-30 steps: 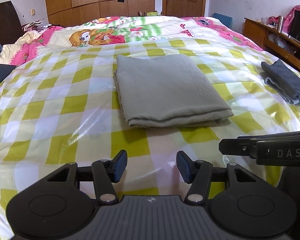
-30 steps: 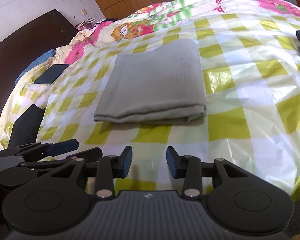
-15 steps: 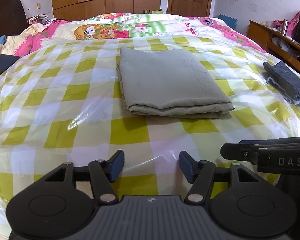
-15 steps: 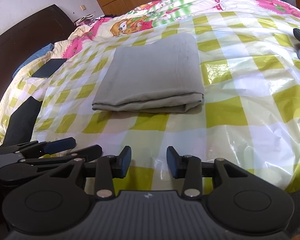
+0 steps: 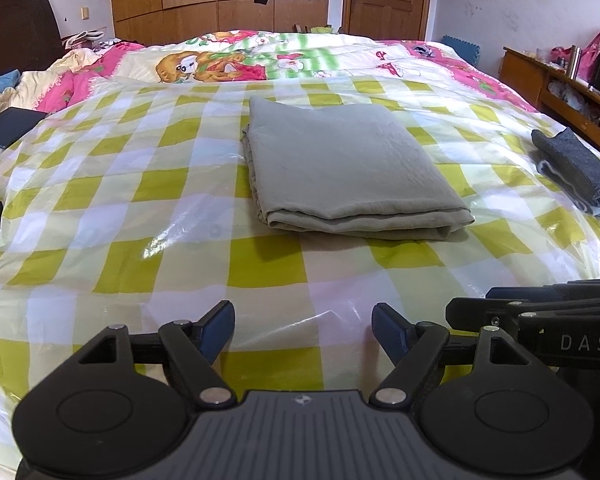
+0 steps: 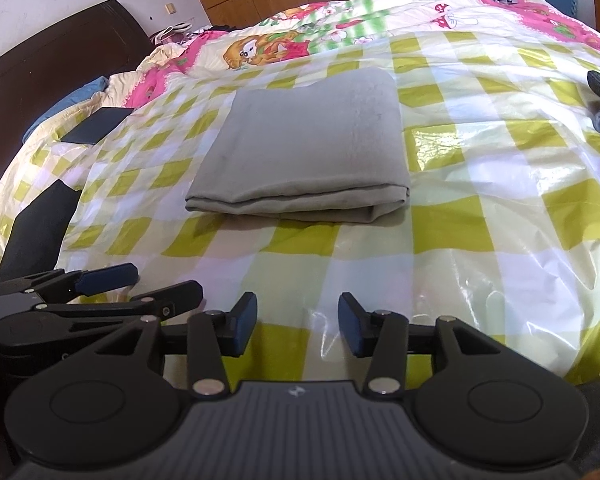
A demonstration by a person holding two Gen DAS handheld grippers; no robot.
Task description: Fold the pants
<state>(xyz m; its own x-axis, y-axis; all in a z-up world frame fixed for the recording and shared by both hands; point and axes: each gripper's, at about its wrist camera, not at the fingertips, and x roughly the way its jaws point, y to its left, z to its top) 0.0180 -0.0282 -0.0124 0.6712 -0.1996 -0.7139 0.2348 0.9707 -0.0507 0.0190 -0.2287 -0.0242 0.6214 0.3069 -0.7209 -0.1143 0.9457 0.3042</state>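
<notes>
The grey-green pants (image 5: 348, 172) lie folded into a flat rectangle on the yellow-and-white checked plastic sheet (image 5: 140, 216) that covers the bed; the right wrist view shows the pants (image 6: 304, 156) too. My left gripper (image 5: 303, 330) hovers over the sheet near the bed's front edge, well short of the pants, its jaws opening with nothing between them. Beside it my right gripper (image 6: 297, 324) is also opening and empty. Each gripper shows at the edge of the other's view.
A folded dark grey garment (image 5: 576, 172) lies on the sheet at the right. A dark flat item (image 5: 8, 126) lies at the left by the pink quilt (image 5: 220, 64). A dark headboard (image 6: 40, 64) stands left, a wooden shelf (image 5: 560, 88) right.
Both grippers' jaws have spread wider, the left more than the right. The views have shifted slightly, and the folded pants have not moved.
</notes>
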